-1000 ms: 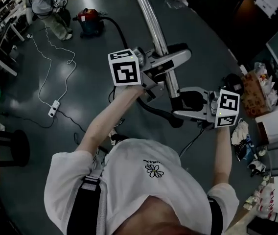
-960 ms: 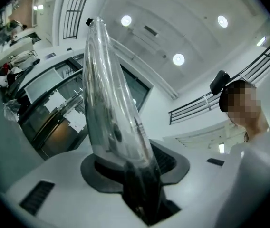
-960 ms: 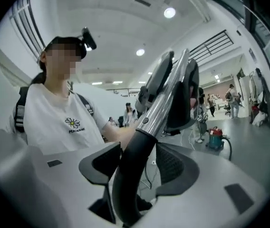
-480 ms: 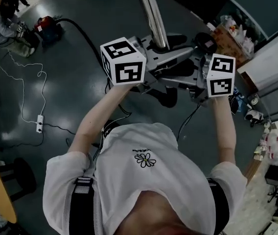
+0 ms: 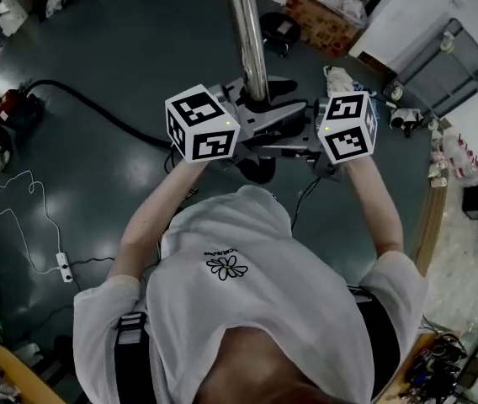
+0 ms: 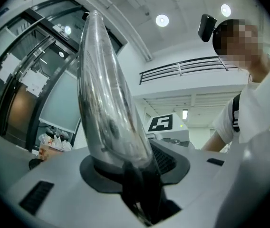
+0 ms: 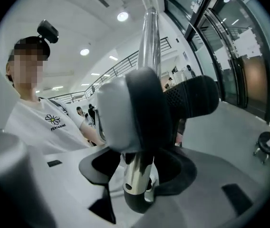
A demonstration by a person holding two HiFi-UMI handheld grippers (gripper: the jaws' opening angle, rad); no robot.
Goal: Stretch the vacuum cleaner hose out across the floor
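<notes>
Left gripper (image 6: 123, 167) is clenched on the chrome wand (image 6: 104, 94), jaws closed round its base. Right gripper (image 7: 135, 175) is grasping the same wand from the opposite side, near its lower end. I judge the two opposed grips are there to stop the smooth tube from twisting while the hose trails behind it.

Wand is held up off the floor, rising away from me towards the floor's far edge. Black hose (image 5: 104, 114) runs from the red vacuum body (image 5: 7, 108), near the floor's left edge, in a shallow curve to a point under the grippers. Some slack remains, so I judge the stretch to be part done.

Surroundings:
- White power strip (image 5: 64, 266) lies on the floor near the left edge, well apart from the hose.
- Cardboard box (image 5: 323, 19) and a round black stool (image 5: 279, 28) sit at the far edge, in line with the wand.
- Metal rack (image 5: 437, 61) stands at the far-right corner.

The box and stool limit how far I can pull that way.
</notes>
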